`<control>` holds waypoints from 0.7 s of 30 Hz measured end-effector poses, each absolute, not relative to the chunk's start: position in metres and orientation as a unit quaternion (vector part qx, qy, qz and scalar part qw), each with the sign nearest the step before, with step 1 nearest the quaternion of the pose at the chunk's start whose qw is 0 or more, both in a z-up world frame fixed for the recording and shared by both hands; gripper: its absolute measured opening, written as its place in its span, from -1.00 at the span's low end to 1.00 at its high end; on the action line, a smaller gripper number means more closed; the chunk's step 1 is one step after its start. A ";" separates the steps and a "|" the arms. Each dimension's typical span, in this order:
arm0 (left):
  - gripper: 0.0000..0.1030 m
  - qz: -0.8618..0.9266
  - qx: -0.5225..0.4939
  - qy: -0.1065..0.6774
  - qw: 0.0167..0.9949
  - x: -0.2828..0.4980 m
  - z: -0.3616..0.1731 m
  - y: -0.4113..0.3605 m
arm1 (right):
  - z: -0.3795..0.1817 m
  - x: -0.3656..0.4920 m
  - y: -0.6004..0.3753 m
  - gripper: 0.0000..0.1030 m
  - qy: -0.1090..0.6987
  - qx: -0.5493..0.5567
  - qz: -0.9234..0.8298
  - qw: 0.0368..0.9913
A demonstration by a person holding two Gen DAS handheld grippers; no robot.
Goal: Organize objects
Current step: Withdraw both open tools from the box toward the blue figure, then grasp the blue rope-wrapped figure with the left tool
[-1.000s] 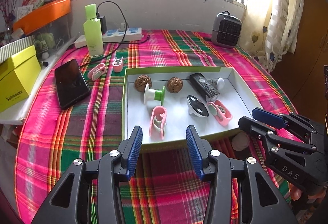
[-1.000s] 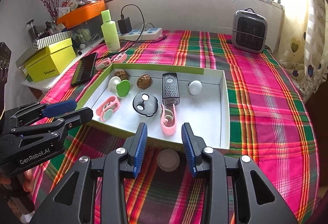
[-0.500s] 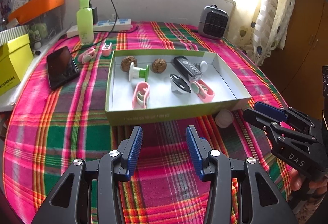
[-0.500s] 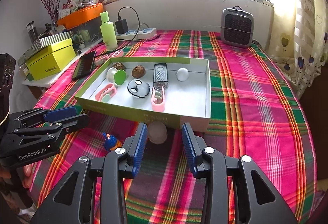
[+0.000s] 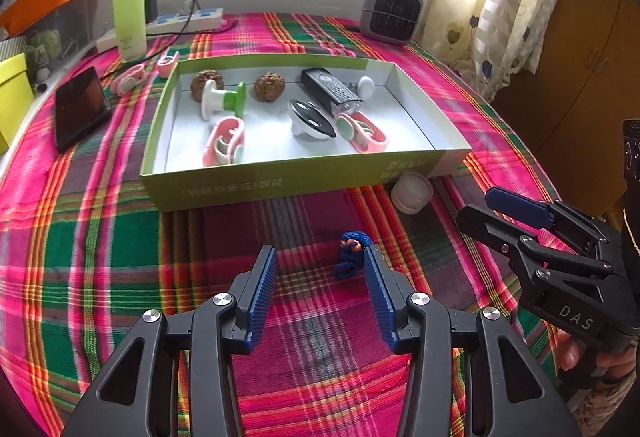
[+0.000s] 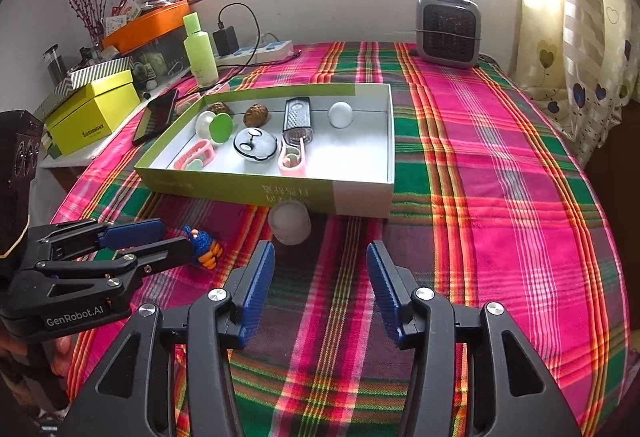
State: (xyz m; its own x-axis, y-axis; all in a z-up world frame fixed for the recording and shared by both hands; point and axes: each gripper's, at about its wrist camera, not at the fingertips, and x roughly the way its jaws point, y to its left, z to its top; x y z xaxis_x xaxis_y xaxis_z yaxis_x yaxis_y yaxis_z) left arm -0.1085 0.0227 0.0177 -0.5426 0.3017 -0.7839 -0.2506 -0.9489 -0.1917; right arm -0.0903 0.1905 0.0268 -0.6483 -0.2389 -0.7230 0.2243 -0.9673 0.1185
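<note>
Hovering low over the pink-and-green plaid tablecloth [image 6: 500,173], both hand-held grippers point downward toward the near edge of the shallow green-walled cardboard tray [image 5: 256,185]. Left gripper [image 5: 320,269]: jaws partly apart, nothing between the pads; the small blue-and-orange knitted figure [image 5: 349,252] lies on the cloth just beyond the tips, close to the right-hand blue pad, contact not discernible. Right gripper [image 6: 320,265]: jaws have just been opening and stand wide, empty; the frosted white round cap [image 6: 289,223] sits on the cloth just ahead of the tips, nearer the left pad, and against the tray's near wall. From the right wrist view the left gripper reaches in from the left edge, its tips overlapping the knitted figure. Part of a person's hand shows beneath each gripper body. Tray contents: two brown walnuts [image 5: 270,87], white-and-green spool [image 5: 222,101], two pink clips [image 5: 224,141], black-and-white disc [image 5: 311,117], black grater-like block [image 5: 330,89], white ball [image 6: 340,114].
</note>
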 end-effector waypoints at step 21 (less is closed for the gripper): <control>-0.19 0.879 -0.445 -0.017 0.169 -0.120 0.013 0.048 | 0.021 -0.092 0.196 -0.04 -0.017 0.408 -0.904 0.125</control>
